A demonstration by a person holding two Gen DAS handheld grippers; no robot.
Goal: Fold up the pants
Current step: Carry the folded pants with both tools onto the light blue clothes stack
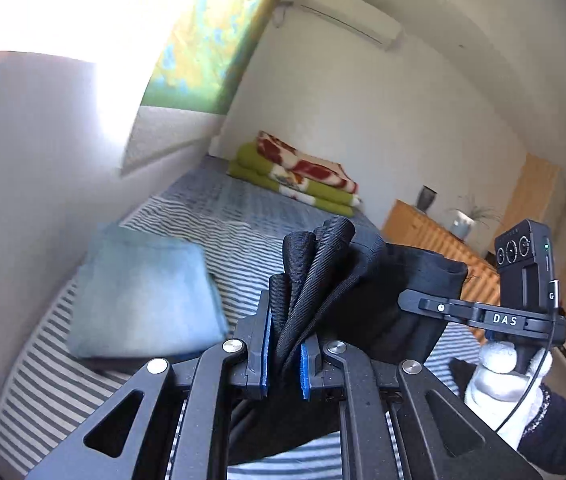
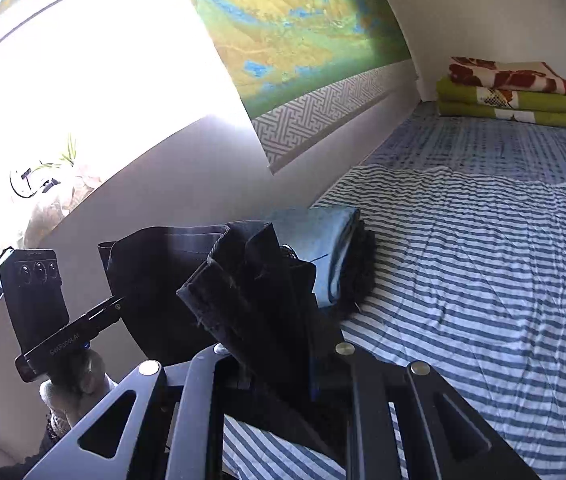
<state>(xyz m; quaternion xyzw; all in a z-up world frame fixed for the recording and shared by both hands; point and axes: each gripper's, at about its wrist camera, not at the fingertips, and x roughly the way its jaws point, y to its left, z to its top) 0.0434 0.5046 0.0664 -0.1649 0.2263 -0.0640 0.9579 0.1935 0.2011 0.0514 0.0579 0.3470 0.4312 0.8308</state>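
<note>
With the left gripper (image 1: 285, 354) and the right gripper (image 2: 279, 364) each clamped on a bunched end of the black fabric pants (image 1: 363, 292), held above the blue-and-white striped bed sheet (image 2: 483, 280), even tension between them seemed key.

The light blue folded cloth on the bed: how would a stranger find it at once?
Start at the striped bed and follow the wall side. The light blue folded cloth lies there, on something dark. Unlike the green and red blankets at the far end, it is plain, pale and single.
</note>
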